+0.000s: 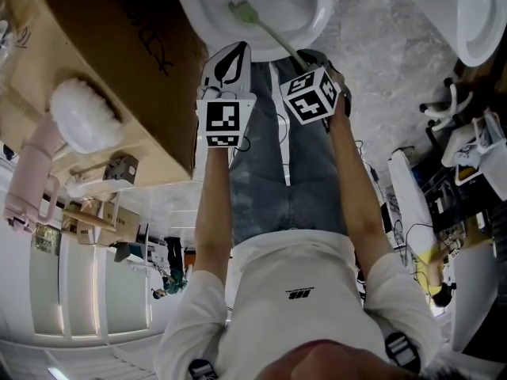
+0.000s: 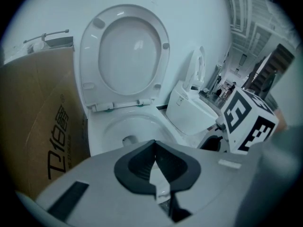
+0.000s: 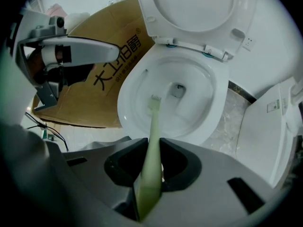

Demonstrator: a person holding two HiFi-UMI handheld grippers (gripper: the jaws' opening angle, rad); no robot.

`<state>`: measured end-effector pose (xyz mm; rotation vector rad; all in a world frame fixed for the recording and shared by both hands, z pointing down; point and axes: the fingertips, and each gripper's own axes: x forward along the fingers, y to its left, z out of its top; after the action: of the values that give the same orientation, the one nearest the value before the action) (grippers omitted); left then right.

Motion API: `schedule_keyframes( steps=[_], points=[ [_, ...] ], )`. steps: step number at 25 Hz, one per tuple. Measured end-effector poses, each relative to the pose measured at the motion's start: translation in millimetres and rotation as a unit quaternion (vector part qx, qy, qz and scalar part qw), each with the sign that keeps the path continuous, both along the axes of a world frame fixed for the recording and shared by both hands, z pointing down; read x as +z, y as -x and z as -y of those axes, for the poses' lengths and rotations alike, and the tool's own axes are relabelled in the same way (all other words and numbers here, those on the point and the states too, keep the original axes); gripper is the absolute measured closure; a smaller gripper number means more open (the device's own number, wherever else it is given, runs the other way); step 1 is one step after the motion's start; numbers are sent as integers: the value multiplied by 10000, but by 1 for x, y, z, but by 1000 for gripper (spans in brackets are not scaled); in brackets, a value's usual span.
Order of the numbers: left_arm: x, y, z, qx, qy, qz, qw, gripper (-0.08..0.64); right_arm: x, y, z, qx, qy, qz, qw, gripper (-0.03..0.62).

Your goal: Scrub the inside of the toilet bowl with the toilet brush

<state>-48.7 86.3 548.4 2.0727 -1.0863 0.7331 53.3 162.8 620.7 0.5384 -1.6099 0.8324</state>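
Arms (image 1: 210, 212) outstretched: right hand-held gripper (image 3: 152, 162) clamped on toilet brush (image 3: 153, 122) inside toilet bowl (image 3: 127, 86); left hand-held gripper (image 2: 155, 167) closed, empty.

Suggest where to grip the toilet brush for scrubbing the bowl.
Grip the toilet brush by the rear end of its slim handle, from the front of the toilet bowl, jaws across the shaft: the head lies down in the bowl. The right gripper holds it so.
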Motion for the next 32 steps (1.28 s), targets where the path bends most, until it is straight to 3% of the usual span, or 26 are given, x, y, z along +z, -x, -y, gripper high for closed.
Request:
schedule_keyframes(
  steps=[16,32],
  points=[
    [2,-8,0,102,26,-5,9999,550,3,-49,2,-1002,-242,-914,9905,522],
    [4,-8,4,97,40,3,9999,550,-1,-78,33,-1285,-521,-1325,9814,522]
  ],
)
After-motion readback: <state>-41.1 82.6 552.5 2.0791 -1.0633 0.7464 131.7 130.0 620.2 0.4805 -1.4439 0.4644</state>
